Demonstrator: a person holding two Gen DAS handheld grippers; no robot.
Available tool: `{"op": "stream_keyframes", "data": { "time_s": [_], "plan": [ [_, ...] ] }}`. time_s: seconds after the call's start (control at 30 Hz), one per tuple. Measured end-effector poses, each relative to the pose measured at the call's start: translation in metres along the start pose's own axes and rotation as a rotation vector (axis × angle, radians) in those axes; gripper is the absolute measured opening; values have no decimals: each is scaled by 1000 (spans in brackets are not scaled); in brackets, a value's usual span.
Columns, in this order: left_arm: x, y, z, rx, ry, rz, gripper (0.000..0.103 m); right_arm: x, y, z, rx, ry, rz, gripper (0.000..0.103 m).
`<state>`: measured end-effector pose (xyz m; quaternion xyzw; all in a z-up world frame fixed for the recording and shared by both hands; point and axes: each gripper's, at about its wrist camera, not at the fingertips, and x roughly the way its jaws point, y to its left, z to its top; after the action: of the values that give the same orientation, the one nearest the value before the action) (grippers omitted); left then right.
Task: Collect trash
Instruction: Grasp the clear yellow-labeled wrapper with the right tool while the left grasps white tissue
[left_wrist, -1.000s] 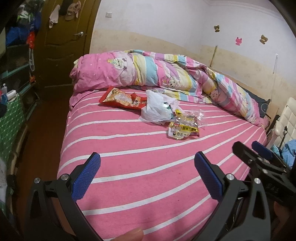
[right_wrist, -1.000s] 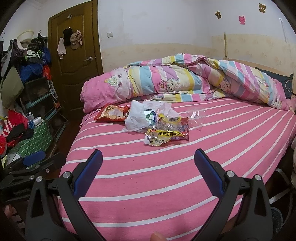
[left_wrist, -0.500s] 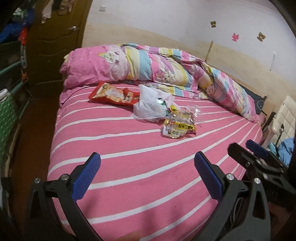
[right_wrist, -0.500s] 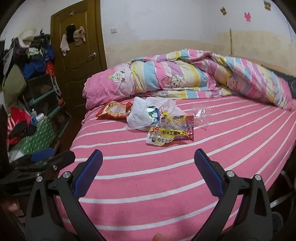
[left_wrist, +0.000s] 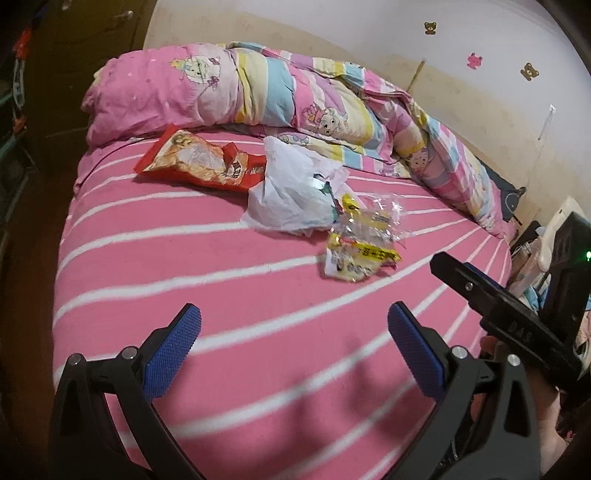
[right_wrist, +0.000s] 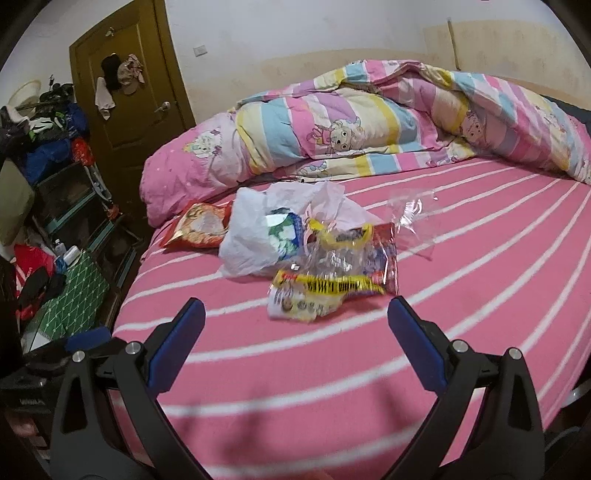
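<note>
Left gripper (left_wrist: 293, 332) and right gripper (right_wrist: 295, 325): jaws spread, empty, above the bed (right_wrist: 480, 295). Red snack bag (right_wrist: 201, 225) partly hidden behind the white plastic bag (right_wrist: 251, 240); yellow-labelled clear wrapper (right_wrist: 332, 280) beside it, print illegible.

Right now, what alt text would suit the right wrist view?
Open right gripper hovers over a pink striped bed, facing a yellow wrapper, white plastic bag and red snack bag.
</note>
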<state>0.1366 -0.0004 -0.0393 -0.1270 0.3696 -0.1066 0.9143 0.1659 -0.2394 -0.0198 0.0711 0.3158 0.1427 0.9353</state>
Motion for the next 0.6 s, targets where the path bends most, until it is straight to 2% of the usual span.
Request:
{"op": "stream_keyframes", "data": {
  "time_s": [0.2,0.47,0.6],
  "plan": [
    [55,-2,36,74,15,-13,98,53,-6,17,-30,28,-12,98],
    [107,0,76,63,9,-63,98,105,-24,22,-44,90,-97,97],
    [132,3,84,56,28,-84,98,119,-36,25,-25,118,-100,93]
  ]
}}
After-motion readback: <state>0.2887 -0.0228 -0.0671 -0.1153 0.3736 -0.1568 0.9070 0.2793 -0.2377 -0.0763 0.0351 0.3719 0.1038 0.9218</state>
